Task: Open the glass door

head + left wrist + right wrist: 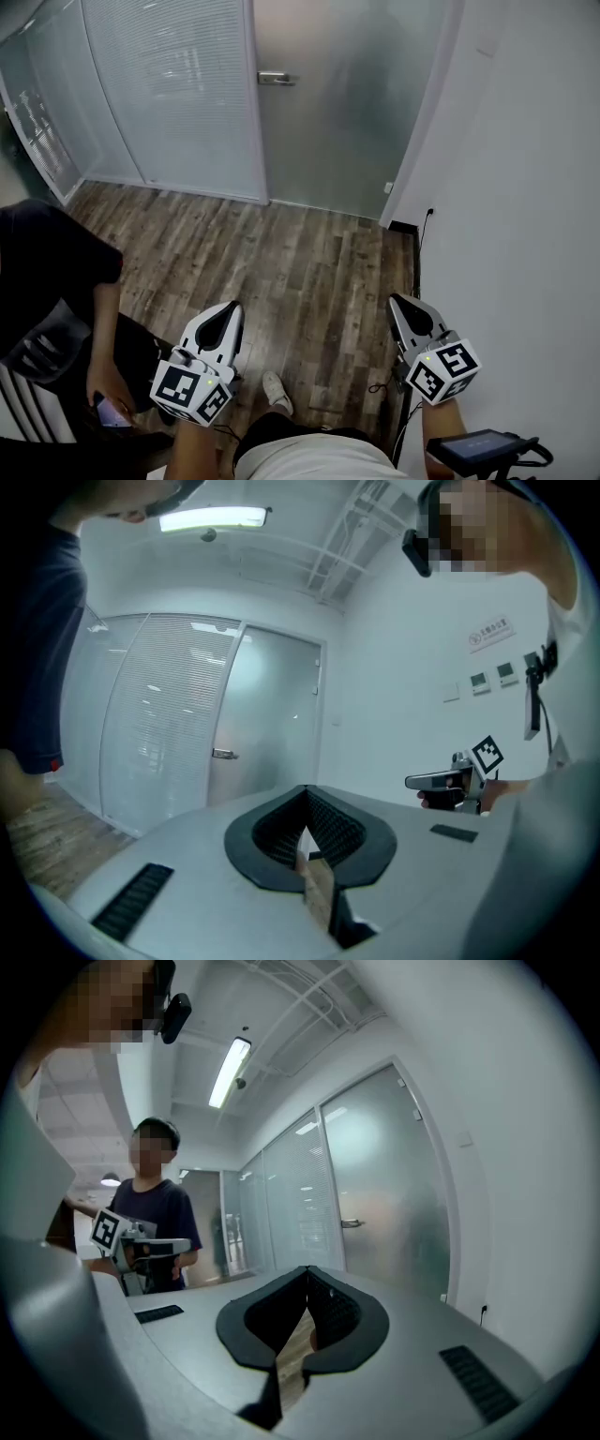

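Looking down in the head view: 2 grippers, left gripper [228, 311] and right gripper [397, 302], are low over the wood floor [300, 262]. Both point toward the frosted glass door [347, 131] and are well apart from it. Door sits closed, with its lever handle [277, 79] at the left edge, untouched. White wall [525, 187] on the right, bystander [47, 272] in a dark shirt at the left.

Left gripper view: jaws together, tips meeting, nothing between them. Door and handle are ahead, right gripper off to the right.

Right gripper view: jaws together too, empty. Door is ahead and slightly right, bystander and left gripper at the left.
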`<state>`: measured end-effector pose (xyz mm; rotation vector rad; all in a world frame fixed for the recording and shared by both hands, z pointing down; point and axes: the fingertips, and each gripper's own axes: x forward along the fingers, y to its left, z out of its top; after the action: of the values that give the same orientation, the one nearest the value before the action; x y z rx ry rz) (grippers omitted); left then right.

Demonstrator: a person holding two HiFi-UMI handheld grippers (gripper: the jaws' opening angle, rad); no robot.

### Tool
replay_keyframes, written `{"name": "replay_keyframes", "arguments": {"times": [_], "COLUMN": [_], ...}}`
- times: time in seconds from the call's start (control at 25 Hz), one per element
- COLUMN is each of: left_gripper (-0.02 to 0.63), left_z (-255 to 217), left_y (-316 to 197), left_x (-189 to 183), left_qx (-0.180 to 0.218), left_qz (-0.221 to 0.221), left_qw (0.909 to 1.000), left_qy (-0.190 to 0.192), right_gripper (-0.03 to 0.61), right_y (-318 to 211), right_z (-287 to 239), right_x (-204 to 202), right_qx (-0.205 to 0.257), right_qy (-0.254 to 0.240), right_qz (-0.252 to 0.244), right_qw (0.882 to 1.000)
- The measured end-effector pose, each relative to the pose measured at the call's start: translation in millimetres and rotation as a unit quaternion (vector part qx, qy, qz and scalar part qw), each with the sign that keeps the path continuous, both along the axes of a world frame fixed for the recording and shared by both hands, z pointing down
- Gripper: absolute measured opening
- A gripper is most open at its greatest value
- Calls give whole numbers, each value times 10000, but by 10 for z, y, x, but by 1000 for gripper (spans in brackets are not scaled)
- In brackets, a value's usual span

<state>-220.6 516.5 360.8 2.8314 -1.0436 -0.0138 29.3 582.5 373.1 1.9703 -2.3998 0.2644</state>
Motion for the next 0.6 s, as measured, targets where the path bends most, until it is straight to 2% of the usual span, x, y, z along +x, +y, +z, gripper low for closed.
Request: {"name": "replay_keyframes", "arguments": {"times": [0.4, 0.6], "left_gripper": [-6, -6], "left_z": [-9, 4], "left_y": [-1177, -1638], "left_x": [-93, -239], "left_qx": [33, -49], "left_qz": [47, 23], "left_qw": [10000, 9999], "left_qy": [14, 126], "right_gripper": [2, 2], "right_y": [-1315, -1777], "right_z": [18, 15], "right_x": [-227, -327], "right_qx": [-56, -56], "right_qy": [10, 8], "right_qz": [39, 74], "right_qw": [10000, 10000]}}
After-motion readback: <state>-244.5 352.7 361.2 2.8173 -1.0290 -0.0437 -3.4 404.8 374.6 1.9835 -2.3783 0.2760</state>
